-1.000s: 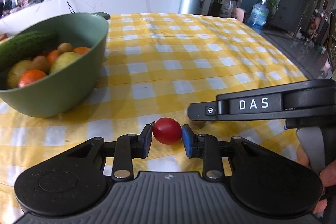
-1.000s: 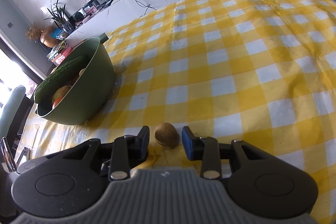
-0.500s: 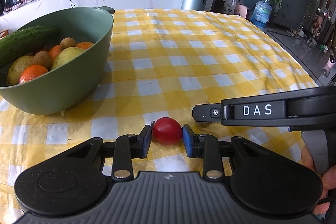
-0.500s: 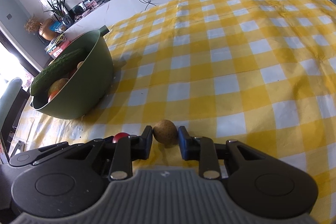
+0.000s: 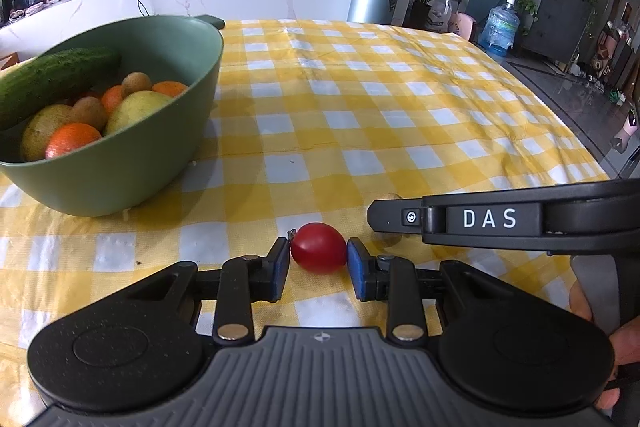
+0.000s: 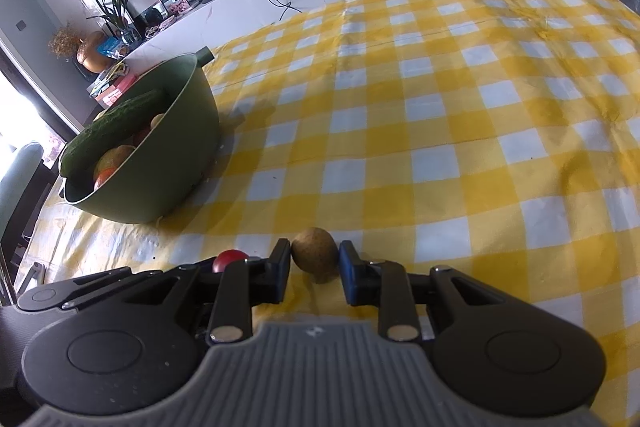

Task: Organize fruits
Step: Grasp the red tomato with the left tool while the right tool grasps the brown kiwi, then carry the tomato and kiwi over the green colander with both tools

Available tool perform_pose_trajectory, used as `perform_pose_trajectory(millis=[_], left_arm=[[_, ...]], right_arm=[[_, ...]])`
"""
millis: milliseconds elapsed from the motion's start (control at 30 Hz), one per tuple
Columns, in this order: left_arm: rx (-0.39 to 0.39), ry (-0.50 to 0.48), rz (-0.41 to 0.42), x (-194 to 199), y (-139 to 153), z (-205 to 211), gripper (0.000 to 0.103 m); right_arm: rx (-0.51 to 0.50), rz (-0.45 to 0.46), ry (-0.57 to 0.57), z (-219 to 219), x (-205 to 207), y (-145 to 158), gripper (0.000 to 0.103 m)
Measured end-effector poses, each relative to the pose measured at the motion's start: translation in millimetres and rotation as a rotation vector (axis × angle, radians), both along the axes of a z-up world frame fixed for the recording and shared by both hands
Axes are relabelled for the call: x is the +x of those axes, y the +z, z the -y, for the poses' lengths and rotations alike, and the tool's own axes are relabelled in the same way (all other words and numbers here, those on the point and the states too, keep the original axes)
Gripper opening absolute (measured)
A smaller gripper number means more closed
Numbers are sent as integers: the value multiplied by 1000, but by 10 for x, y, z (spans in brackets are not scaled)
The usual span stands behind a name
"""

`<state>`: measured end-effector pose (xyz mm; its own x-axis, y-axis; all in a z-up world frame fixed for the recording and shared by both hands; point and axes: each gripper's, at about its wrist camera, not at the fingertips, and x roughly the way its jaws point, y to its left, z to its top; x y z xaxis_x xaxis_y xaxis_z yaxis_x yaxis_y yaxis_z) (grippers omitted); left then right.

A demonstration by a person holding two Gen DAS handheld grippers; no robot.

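Observation:
A small red tomato [image 5: 319, 247] lies on the yellow checked tablecloth, pinched between the blue pads of my left gripper [image 5: 318, 254], which is shut on it. Just to its right, my right gripper [image 6: 314, 259] is shut on a small brown kiwi [image 6: 315, 254], also resting on the cloth. In the left wrist view the right gripper's black finger [image 5: 500, 217] crosses in front of the kiwi [image 5: 390, 197], hiding most of it. The tomato [image 6: 228, 259] peeks out behind the left gripper in the right wrist view.
A green bowl [image 5: 172, 147] stands at the left on the cloth, holding a cucumber [image 5: 52, 79], oranges, kiwis and a yellow-green fruit. The checked table [image 5: 400, 99] stretches away beyond the grippers. A person's fingers [image 5: 604, 339] hold the right gripper's handle.
My right gripper's jaws closed in onto the kiwi. The left gripper kept its hold on the tomato and stayed in place.

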<state>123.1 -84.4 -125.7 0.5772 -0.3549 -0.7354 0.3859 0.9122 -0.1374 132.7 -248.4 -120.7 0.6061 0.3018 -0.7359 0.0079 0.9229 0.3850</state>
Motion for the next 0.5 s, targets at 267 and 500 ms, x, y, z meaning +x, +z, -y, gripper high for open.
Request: perform_pose_trajectory(millis=[267, 500], left_arm=[[-19, 43, 23, -127, 286, -192, 35], [-39, 78, 41, -262, 590, -387, 35]], right_arm=[[-6, 55, 9, -10, -110, 119, 22], [-29, 141, 56, -95, -309, 293, 23]])
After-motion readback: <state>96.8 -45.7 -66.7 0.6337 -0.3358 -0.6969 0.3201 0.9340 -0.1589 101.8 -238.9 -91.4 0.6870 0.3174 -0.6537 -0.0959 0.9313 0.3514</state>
